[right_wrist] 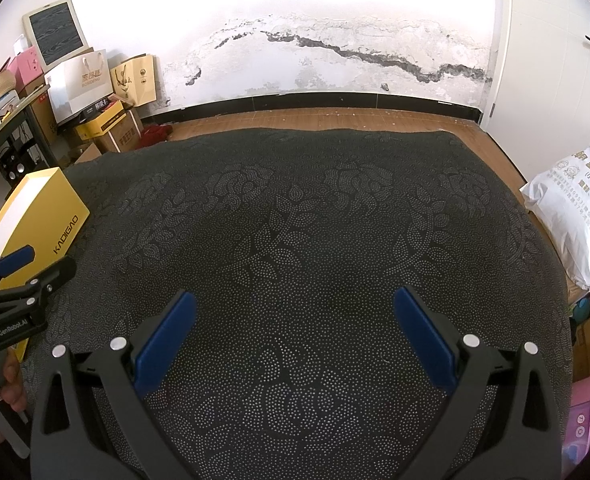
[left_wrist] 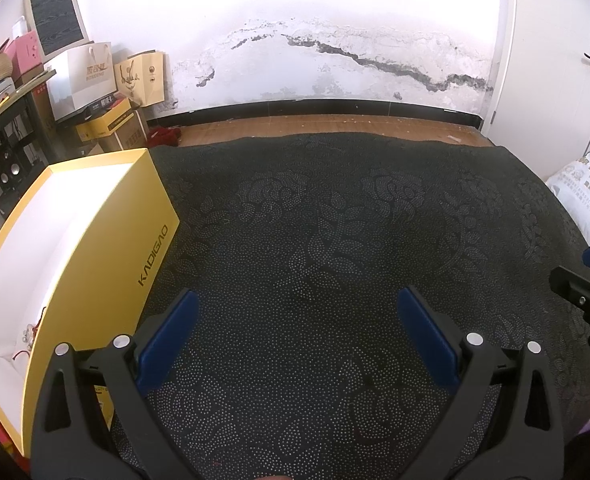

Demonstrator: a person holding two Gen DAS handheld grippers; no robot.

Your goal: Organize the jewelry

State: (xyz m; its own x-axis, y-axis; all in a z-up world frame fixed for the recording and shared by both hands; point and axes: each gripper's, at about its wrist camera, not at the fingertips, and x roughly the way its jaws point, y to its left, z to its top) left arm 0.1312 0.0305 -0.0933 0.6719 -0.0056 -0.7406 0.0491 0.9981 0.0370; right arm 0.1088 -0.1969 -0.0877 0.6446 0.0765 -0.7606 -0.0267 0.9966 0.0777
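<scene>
A yellow open box [left_wrist: 107, 240] with a white inside stands at the left of the dark patterned cloth [left_wrist: 335, 240]. A piece of jewelry with a red cord [left_wrist: 29, 336] lies inside it near the front. My left gripper [left_wrist: 299, 300] is open and empty, hovering over the cloth just right of the box. My right gripper [right_wrist: 295, 304] is open and empty over the middle of the cloth. The box also shows in the right wrist view [right_wrist: 43, 220], with the left gripper [right_wrist: 23, 280] in front of it. The right gripper shows at the right edge of the left wrist view [left_wrist: 587, 288].
The cloth covers a table whose far edge meets a wooden floor [right_wrist: 335, 120] and a cracked white wall. Boxes and paper bags [left_wrist: 95, 92] are stacked at the back left beside a desk. A white printed sack [right_wrist: 571, 216] lies at the right, near a white door.
</scene>
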